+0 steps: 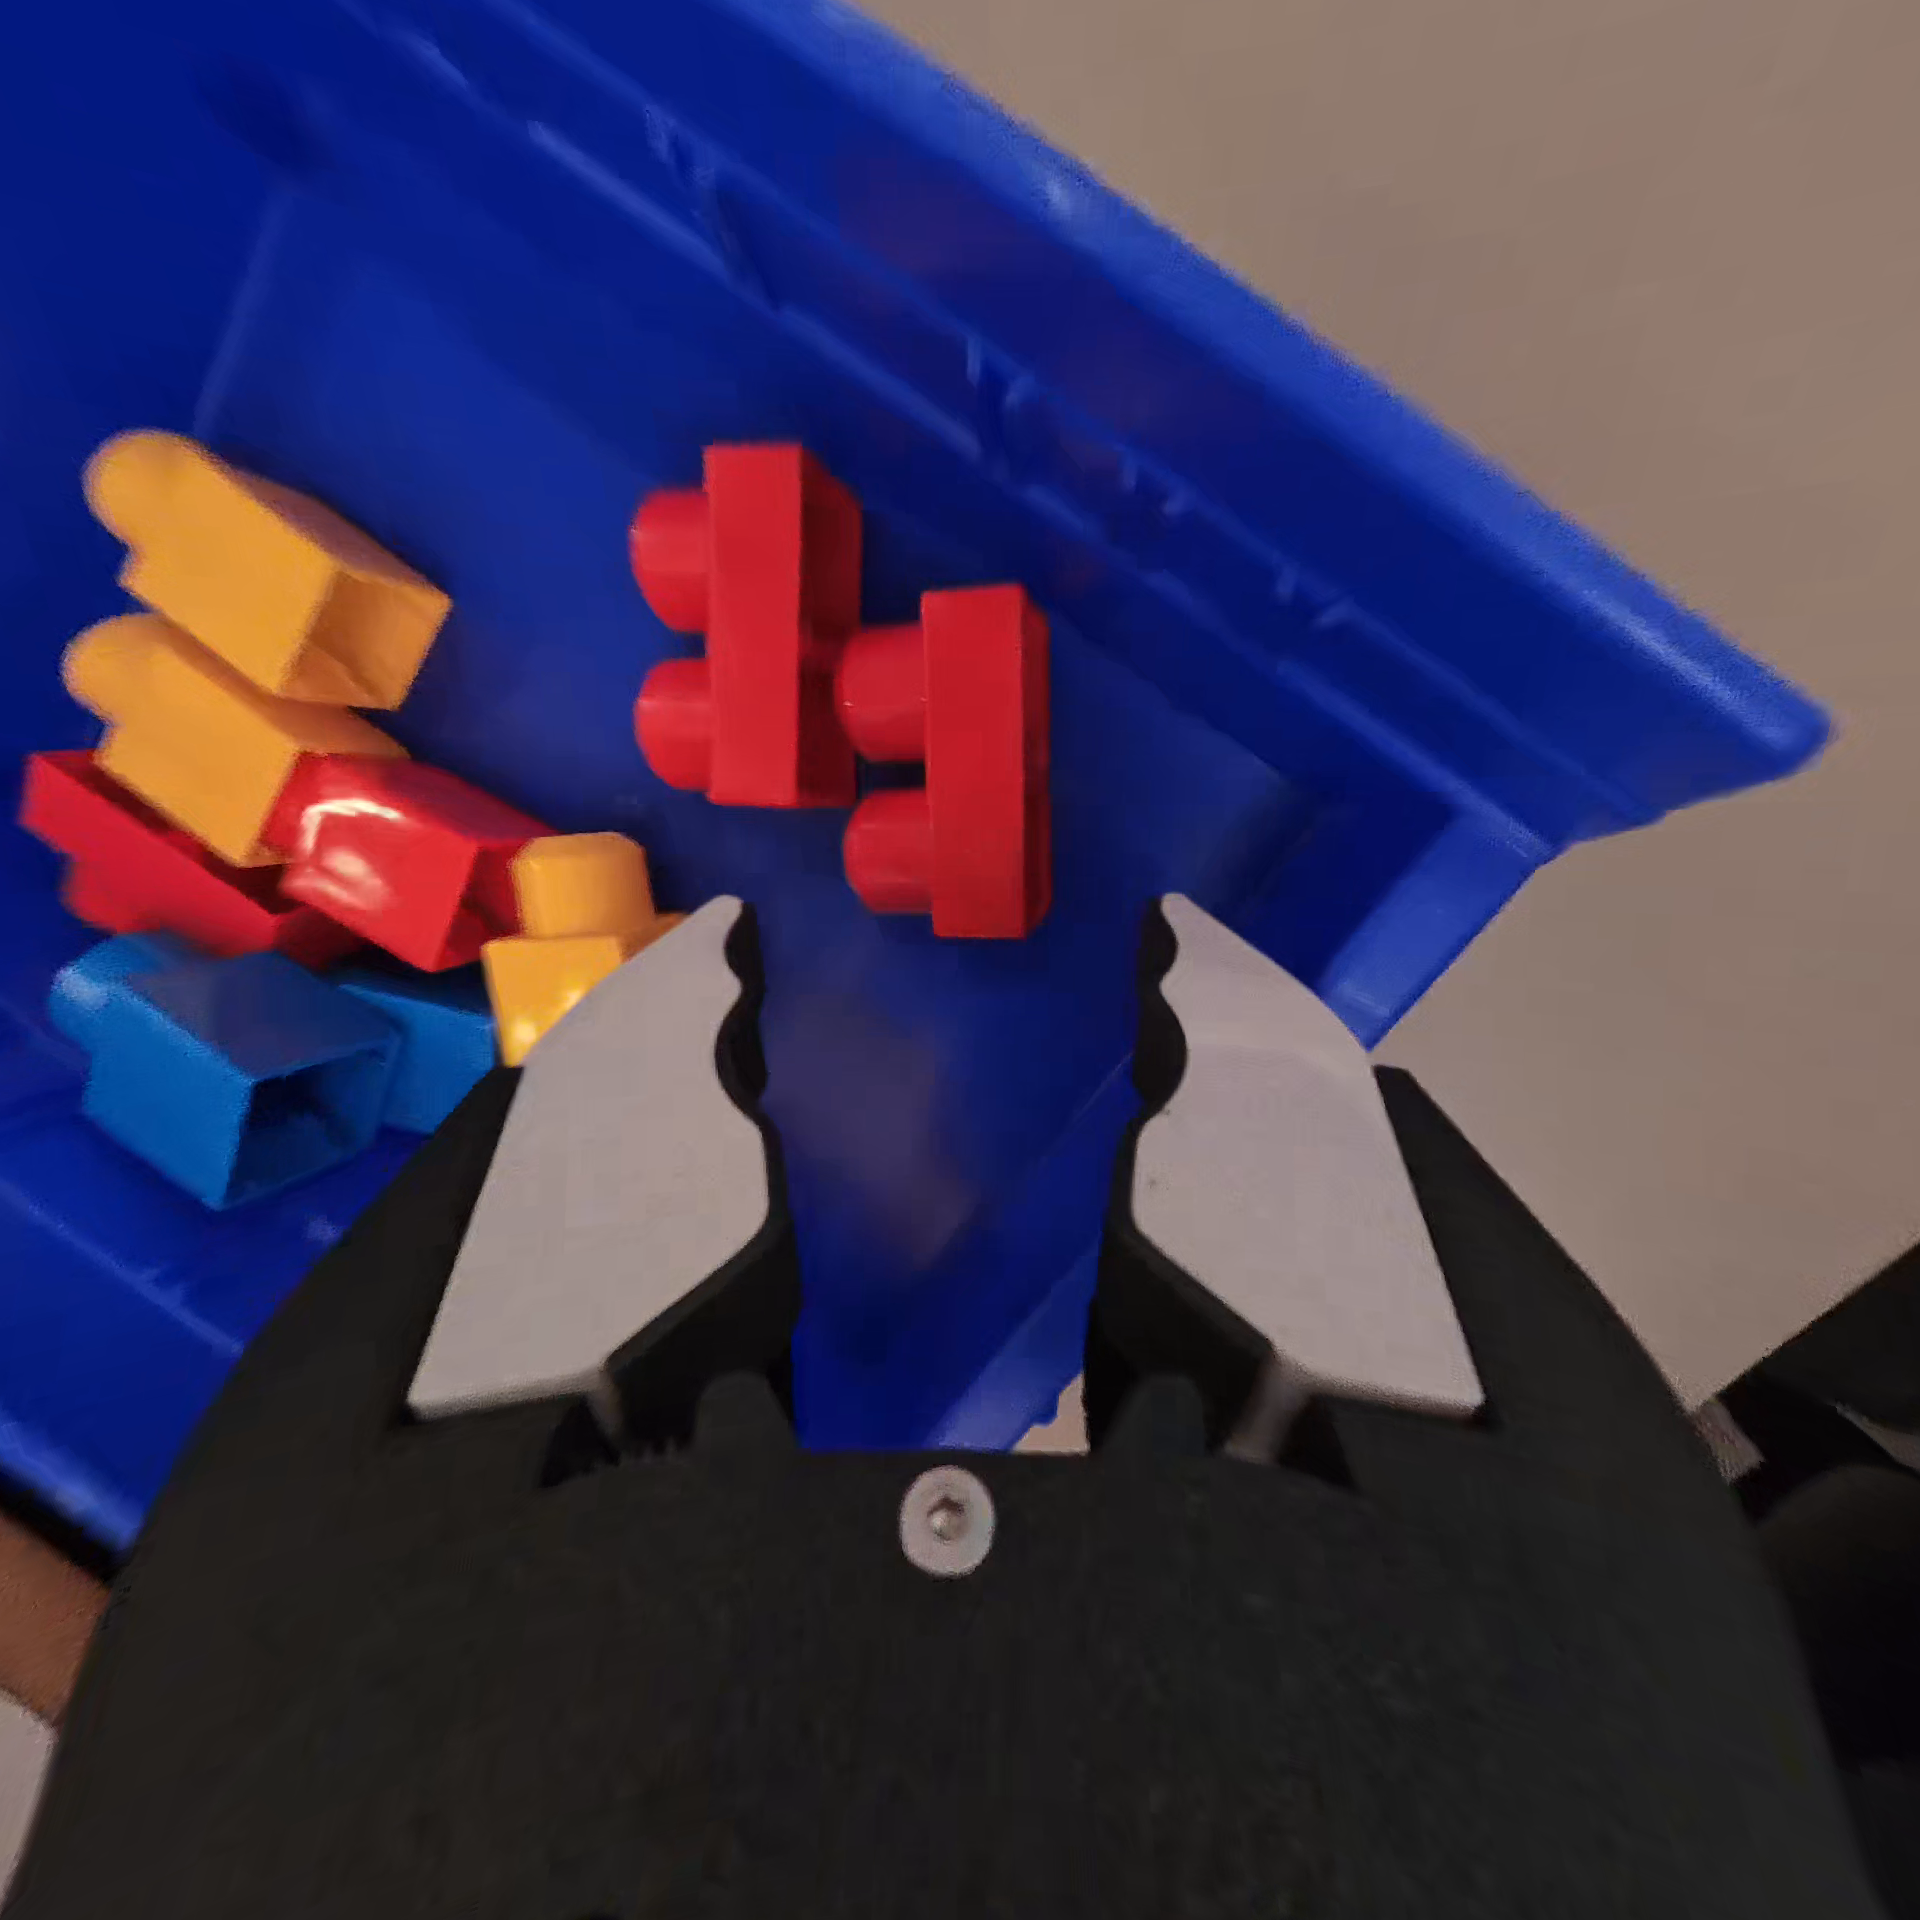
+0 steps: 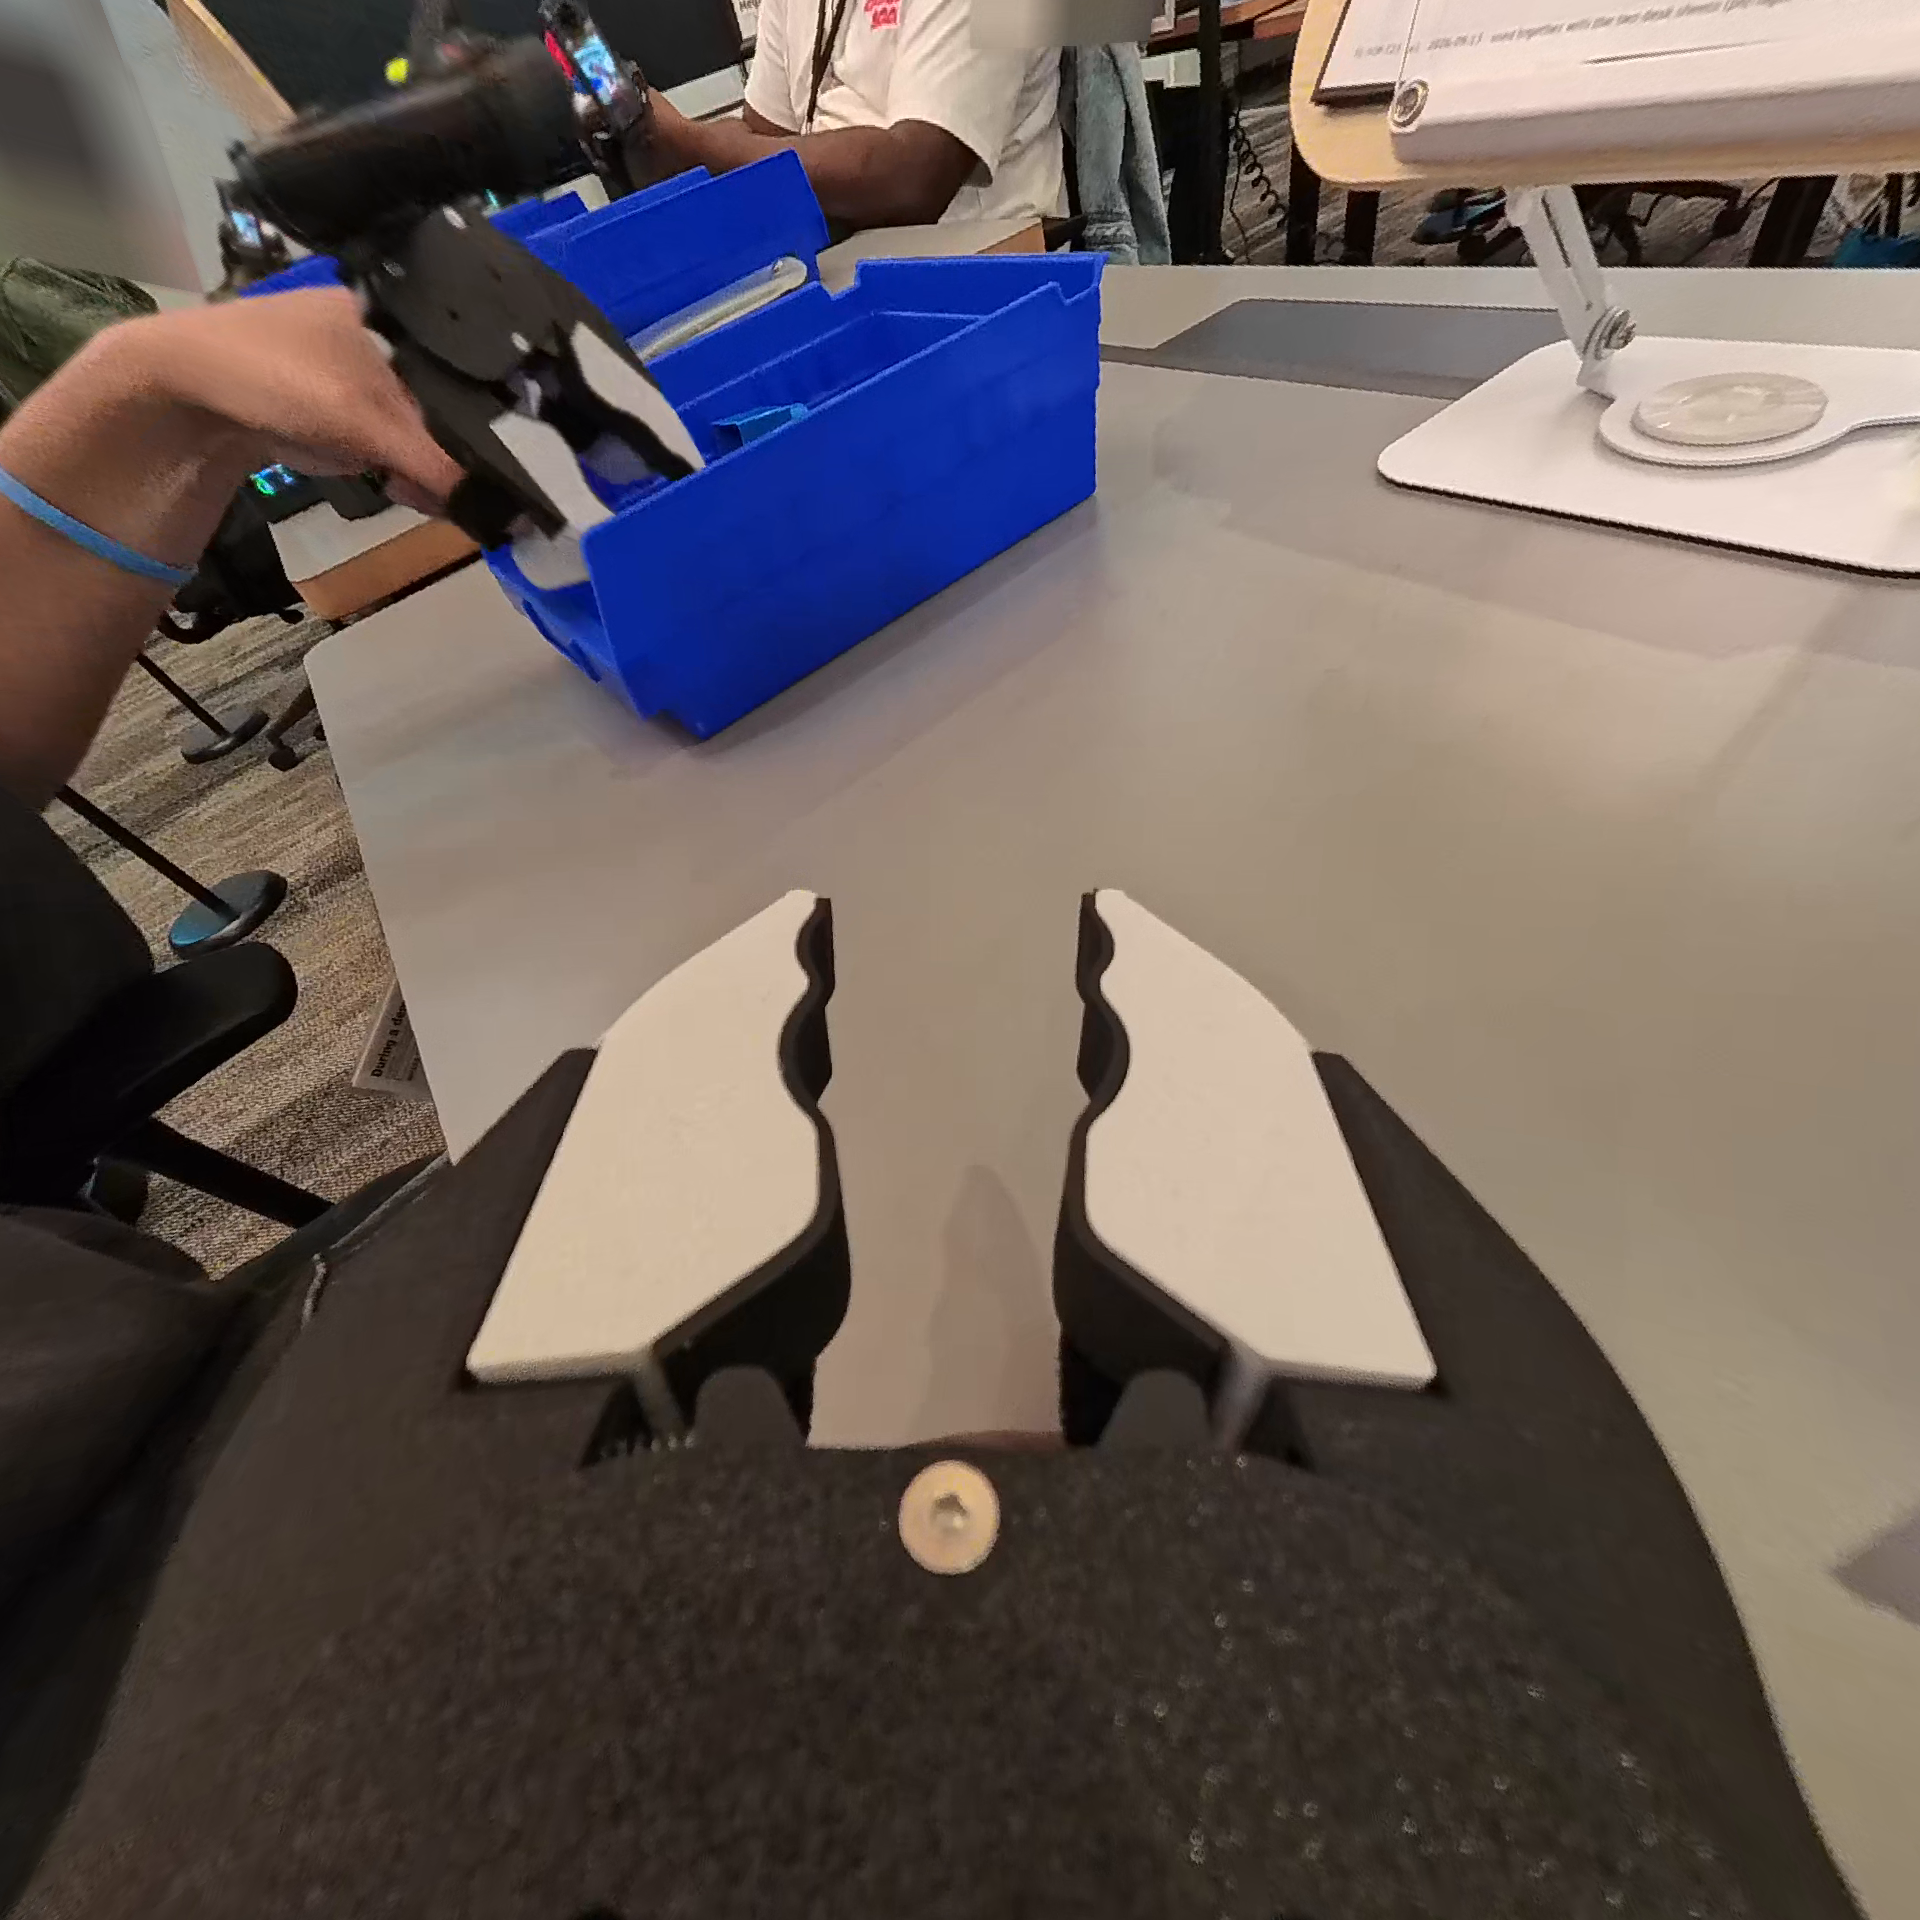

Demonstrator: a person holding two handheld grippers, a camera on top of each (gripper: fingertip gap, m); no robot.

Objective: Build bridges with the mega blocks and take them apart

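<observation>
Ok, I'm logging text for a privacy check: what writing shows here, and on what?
Red mega blocks, blue bin: no readable writing.
White page, top right: printed lines, not copied here.
White shirt: red print, not copied.
Paper slip, lower left: print, partly cut off, not copied.

Print shows in right wrist view only: white sheet (image 2: 1652,52) on the stand top right, red mark on a person's white shirt (image 2: 904,73), paper slip (image 2: 393,1039) under the counter (image 2: 1351,831) edge. Blocks unmarked.
</observation>
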